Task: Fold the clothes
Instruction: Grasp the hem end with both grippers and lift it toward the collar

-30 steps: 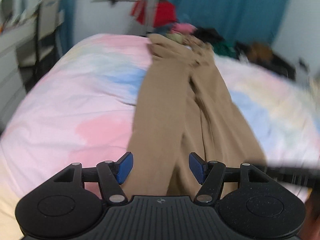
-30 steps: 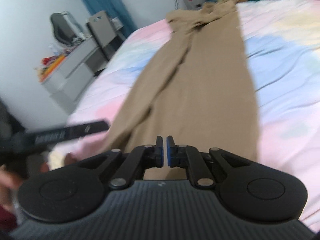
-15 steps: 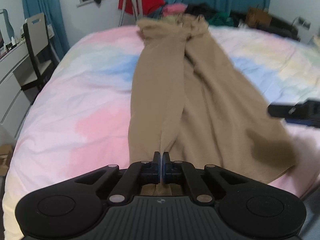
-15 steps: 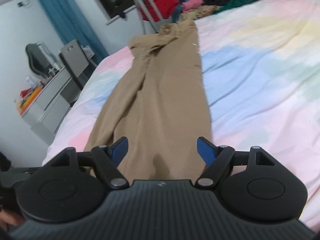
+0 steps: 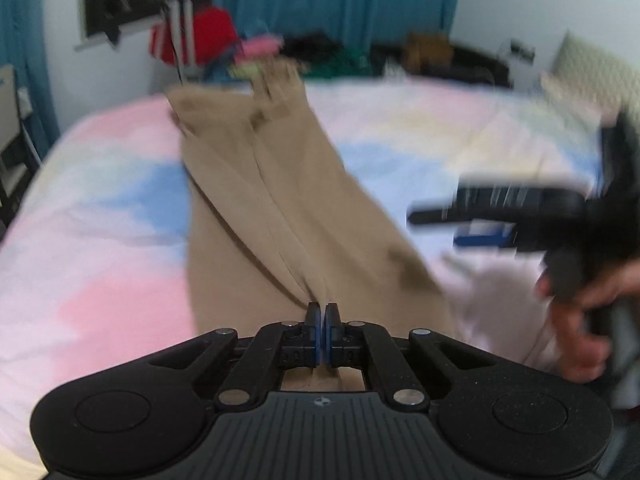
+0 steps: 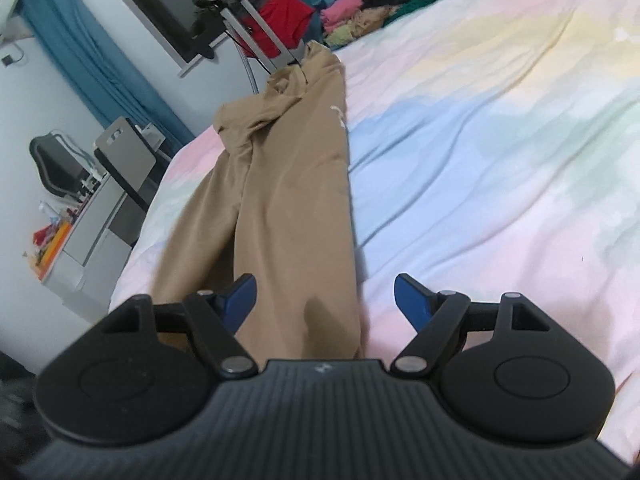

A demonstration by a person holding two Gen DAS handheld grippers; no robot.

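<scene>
A: Where are the trousers?

B: Tan trousers (image 5: pixel 288 216) lie lengthwise on the bed (image 5: pixel 100 248), running from bottom centre of the left wrist frame up to the bunched waist at upper centre. Soft, matte cloth with long creases. In the right wrist view the trousers (image 6: pixel 288 208) fill the centre-left.

A: Claws?

B: Left gripper (image 5: pixel 321 320) is pinched together on a fold of the trousers at the near end; the cloth rises to the blue pads. Right gripper (image 6: pixel 325 300) stands wide apart above the near trouser leg, touching nothing I can see.

A: Bedding?

B: Pastel sheet, pink, blue and yellow patches, gently wrinkled.

A: Any containers?

B: None clear. A loose clothes pile (image 6: pixel 384 4) sits past the bed at top centre, red, pink, green, black. A grey desk (image 6: pixel 92 224) at left carries small clutter, too small to tell.
</scene>
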